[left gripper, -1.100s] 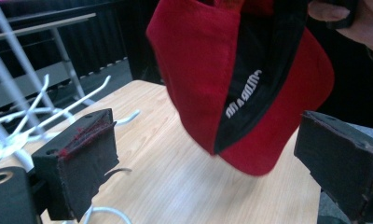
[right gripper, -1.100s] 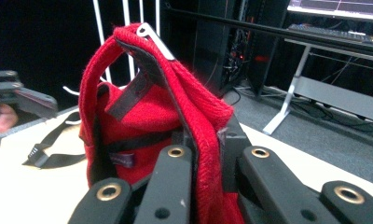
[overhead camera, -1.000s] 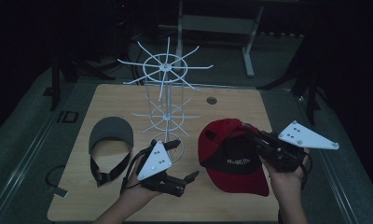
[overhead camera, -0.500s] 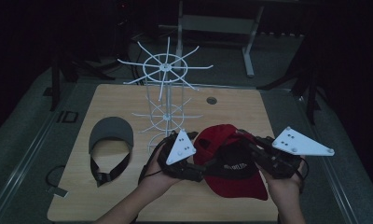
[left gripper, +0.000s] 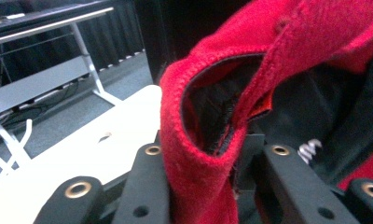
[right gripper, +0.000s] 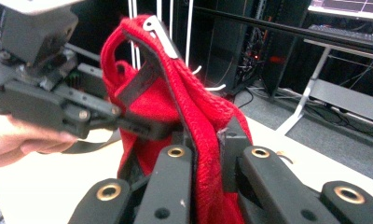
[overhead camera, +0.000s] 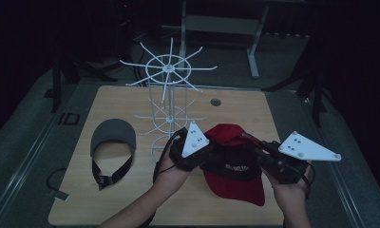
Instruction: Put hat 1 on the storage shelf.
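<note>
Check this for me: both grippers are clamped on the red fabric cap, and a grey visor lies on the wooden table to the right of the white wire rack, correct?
Not quite. The high view shows the grey visor lying left of the white wire rack, not right. The rest holds: the left gripper and right gripper both clamp the red fabric cap above the wooden table.

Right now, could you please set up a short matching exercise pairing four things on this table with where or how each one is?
Things:
1. red cap
2. grey visor
3. white wire rack
4. round hole

Places or states:
A. lying flat near the table's left edge
B. standing upright behind the cap
C. clamped by both tools
D. in the tabletop, toward the far edge

Pairs: 1-C, 2-A, 3-B, 4-D
</note>
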A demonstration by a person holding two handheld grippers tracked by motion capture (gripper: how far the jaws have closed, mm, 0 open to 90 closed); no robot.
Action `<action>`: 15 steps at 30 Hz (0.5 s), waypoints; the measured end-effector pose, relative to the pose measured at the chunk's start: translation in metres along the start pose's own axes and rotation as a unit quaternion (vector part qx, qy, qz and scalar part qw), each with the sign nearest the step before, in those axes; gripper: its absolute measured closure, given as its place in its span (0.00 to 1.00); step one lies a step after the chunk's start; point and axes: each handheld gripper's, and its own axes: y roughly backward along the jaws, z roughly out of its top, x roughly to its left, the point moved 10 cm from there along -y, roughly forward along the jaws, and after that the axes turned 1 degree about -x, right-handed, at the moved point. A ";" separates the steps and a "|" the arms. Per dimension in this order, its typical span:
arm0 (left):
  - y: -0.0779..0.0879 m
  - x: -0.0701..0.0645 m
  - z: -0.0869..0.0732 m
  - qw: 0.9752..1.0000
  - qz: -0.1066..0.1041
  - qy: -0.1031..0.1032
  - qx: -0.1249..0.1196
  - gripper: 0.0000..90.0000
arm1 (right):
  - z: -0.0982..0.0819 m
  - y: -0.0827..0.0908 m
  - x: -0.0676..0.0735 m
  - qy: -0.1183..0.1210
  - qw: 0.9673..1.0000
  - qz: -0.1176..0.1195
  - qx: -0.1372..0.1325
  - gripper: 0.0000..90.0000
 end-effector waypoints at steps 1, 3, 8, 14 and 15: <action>-0.001 0.001 0.001 1.000 0.003 0.003 -0.003 0.83 | 0.000 0.000 0.000 0.000 1.000 0.000 0.000 0.95; -0.001 0.001 0.003 1.000 0.003 0.005 -0.005 0.89 | -0.005 0.000 -0.001 -0.003 1.000 -0.003 0.002 0.95; -0.002 -0.002 0.004 1.000 0.008 -0.004 -0.010 0.96 | -0.019 0.004 -0.003 -0.018 1.000 -0.005 0.004 0.95; -0.004 -0.005 0.011 1.000 0.007 -0.015 -0.016 0.97 | -0.038 0.006 -0.001 -0.031 0.999 -0.008 0.011 0.94; -0.004 -0.005 0.013 1.000 0.005 -0.015 -0.018 0.98 | -0.040 0.007 -0.001 -0.030 0.999 -0.009 0.011 0.94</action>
